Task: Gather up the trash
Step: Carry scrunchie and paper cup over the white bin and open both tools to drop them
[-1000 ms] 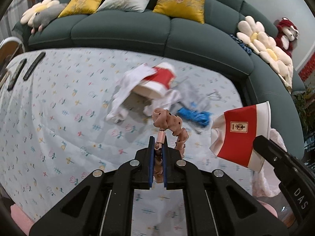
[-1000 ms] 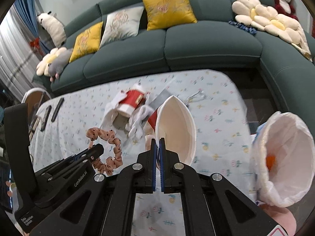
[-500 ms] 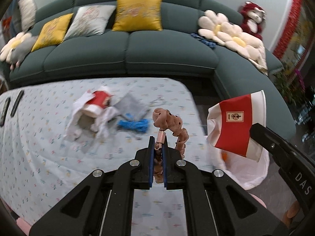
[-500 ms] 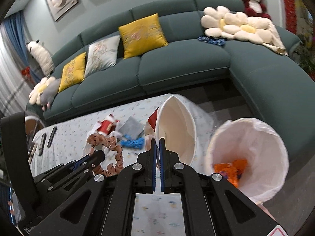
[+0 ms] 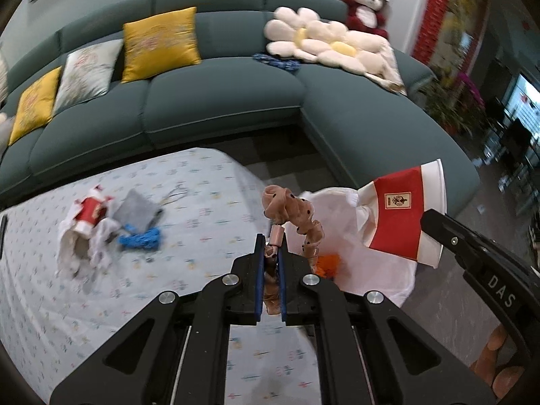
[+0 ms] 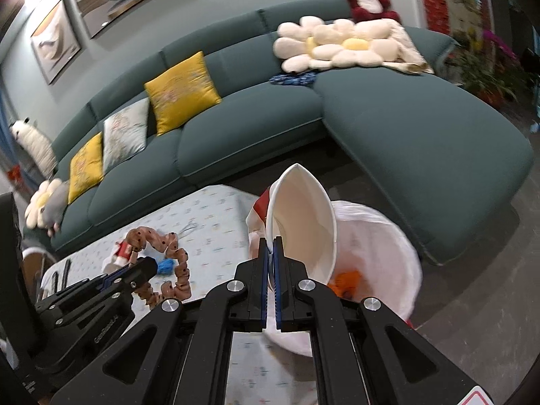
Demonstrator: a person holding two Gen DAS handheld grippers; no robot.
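White letters reading "DAS" show on the black arm of the right gripper (image 5: 435, 217) where it enters the left wrist view, and a fainter embossed word on the left gripper's body in the right wrist view is too blurred to read. The squashed red-and-white paper cup (image 5: 401, 217) carries a small square label with a gold border and a red emblem, its characters too small to make out. The right gripper (image 6: 271, 253) has its blue-padded jaws pressed together on the rim of this cup, whose white inside (image 6: 303, 222) faces the camera and is empty as far as can be seen; the cup hangs tilted over the near left edge of the white plastic bin liner (image 6: 381, 256), which stands on the dark floor just right of the table and holds a crumpled orange wrapper (image 6: 347, 280) at its bottom. The left gripper (image 5: 271, 253) pinches a brown dotted fabric scrunchie (image 5: 293, 216), which curls up above the table's right end, near the liner. Farther left on the flower-print tablecloth (image 5: 202, 209) lie a second crushed red-and-white cup among white tissue (image 5: 86, 217), a grey cloth piece (image 5: 136, 209) and a blue tangled scrap (image 5: 141, 239), all close together. A teal sectional sofa (image 5: 219, 101) runs along the far side.
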